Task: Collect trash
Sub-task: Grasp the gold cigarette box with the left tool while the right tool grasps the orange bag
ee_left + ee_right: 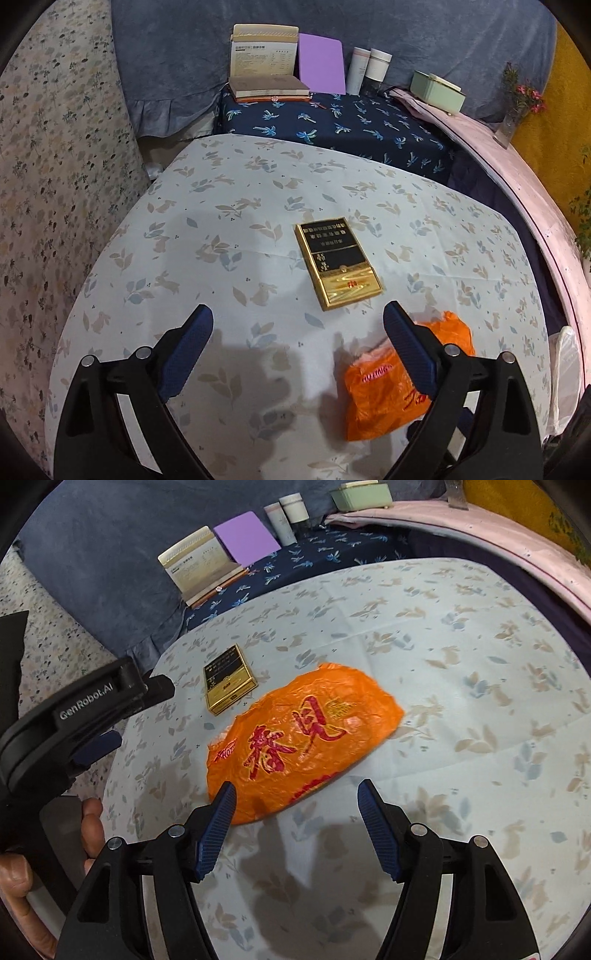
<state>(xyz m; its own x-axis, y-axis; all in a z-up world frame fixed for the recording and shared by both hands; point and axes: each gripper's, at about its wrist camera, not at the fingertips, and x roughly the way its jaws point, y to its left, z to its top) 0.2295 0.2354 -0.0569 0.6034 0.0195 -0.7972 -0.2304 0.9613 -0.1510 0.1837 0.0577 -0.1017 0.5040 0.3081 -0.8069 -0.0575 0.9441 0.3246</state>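
A round surface (461,686) under a pale cloth printed with rabbits and leaves fills most of both views. Behind it lies a dark blue cloth with a palm-tree print (332,122), carrying an open cream book (264,70), a flat purple board (321,68), two white cylindrical containers (369,70) and a pale green box (437,90).

The crumpled orange plastic bag with red characters (303,738) lies flat on the surface and serves as the landmark. Just beyond its far left corner, close to it but apart, rests the flat gold and black cigarette box (229,681).

The right tool (296,829) hangs over the bag's near edge with its blue-padded jaws spread and nothing pressed between them; the left pad stands in front of the bag's near left corner, the right pad over bare cloth. The left tool (298,345) hovers to the left of the bag, jaws wide apart and empty, its right finger overlapping the bag's edge in the left wrist view. A person's hand (22,882) holds the left tool's grip.
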